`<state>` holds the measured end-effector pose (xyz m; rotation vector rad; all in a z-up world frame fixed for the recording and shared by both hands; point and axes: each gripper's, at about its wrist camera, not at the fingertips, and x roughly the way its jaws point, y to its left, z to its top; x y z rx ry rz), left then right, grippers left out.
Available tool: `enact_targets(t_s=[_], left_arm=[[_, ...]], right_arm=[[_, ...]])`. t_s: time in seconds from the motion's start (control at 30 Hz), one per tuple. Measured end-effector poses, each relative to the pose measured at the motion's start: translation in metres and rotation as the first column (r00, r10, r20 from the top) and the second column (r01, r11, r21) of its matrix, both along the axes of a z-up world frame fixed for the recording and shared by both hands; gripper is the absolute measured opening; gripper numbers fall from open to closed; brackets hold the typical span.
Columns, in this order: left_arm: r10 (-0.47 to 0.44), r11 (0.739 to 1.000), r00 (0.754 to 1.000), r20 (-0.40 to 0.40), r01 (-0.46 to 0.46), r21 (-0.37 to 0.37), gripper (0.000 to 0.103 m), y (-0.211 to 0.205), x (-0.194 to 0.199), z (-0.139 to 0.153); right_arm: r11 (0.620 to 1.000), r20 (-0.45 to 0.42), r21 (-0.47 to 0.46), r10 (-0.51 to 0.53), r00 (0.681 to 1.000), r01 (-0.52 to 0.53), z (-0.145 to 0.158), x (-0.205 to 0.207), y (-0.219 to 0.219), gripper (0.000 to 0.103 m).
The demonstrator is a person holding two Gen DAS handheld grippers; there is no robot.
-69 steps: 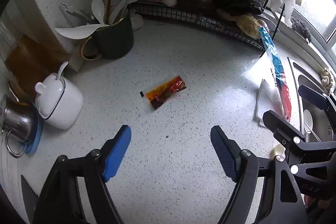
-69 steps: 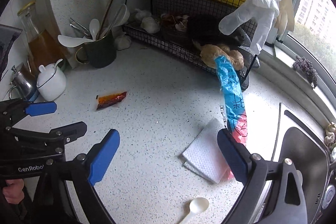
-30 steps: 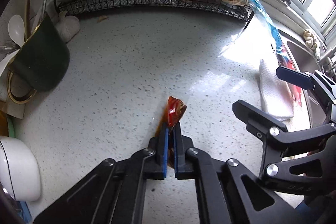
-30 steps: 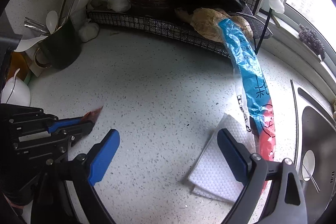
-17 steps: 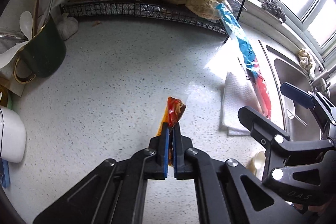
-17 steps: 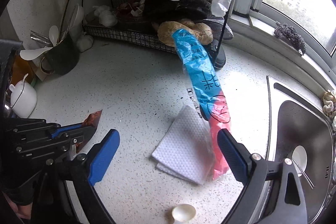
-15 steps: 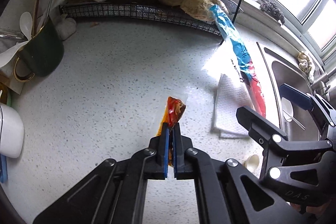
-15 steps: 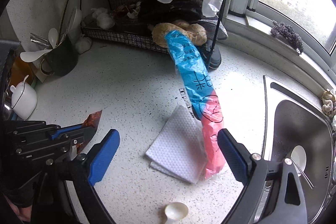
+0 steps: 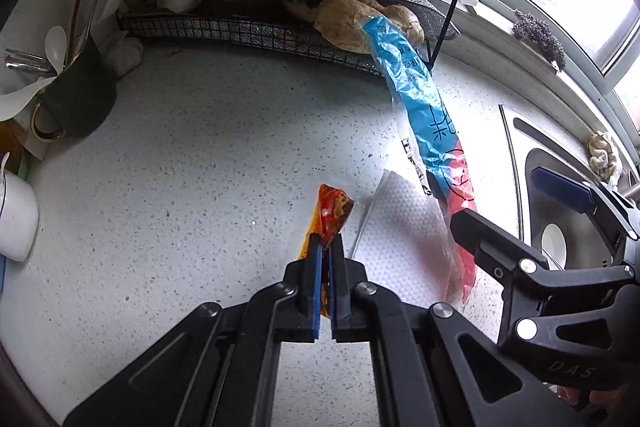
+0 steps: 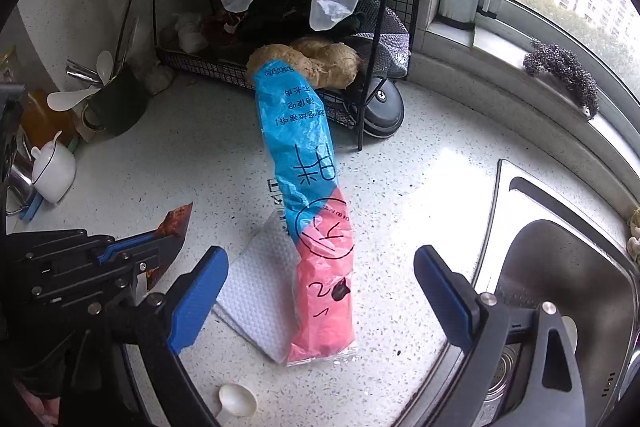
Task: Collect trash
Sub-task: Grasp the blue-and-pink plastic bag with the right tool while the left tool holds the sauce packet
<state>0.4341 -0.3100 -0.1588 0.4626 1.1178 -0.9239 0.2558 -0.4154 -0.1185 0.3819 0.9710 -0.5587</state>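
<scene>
I have the left gripper [image 9: 326,247] clenched on the small red-orange sauce sachet [image 9: 331,213], whose crumpled top sticks out beyond the blue fingers [image 9: 315,267], lifted clear of the speckled white desk [image 9: 180,167]. My right gripper [image 10: 320,291] hangs released, its fingers spread wide with nothing between them, above the long blue-and-pink plastic wrapper [image 10: 312,203]. That wrapper lies on the desk with its blue end toward the black wire rack [image 10: 280,75] along the back edge, its pink end overlapping a folded white paper towel [image 10: 256,291] near the steel sink [image 10: 560,287] at the right edge. A small white plastic spoon [image 10: 236,403] lies near the front edge.
</scene>
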Motion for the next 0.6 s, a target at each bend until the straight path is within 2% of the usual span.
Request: enact_targets(t_s=[0.3,0.5,0.57,0.6], left_arm=[[0.087,0.995,0.996,0.014,-0.088,0.037,0.002,-0.014,0.001,-0.010],[0.113,0.992,0.994,0.008,-0.114,0.056,0.002,-0.012,0.003,-0.020],[0.122,0.991,0.993,0.006,-0.122,0.055,0.002,-0.011,0.001,-0.022],[0.124,0.991,0.992,0.005,-0.124,0.052,0.002,-0.010,0.000,-0.021]], right_arm=[[0.991,0.011,0.059,0.120,0.993,-0.120,-0.019,0.015,-0.020,0.092],[0.982,-0.019,0.086,0.169,0.985,-0.167,-0.035,0.028,-0.020,0.066],[0.981,-0.038,0.095,0.176,0.984,-0.172,-0.039,0.029,-0.019,0.045],[0.980,-0.044,0.099,0.180,0.983,-0.175,-0.040,0.027,-0.018,0.041]])
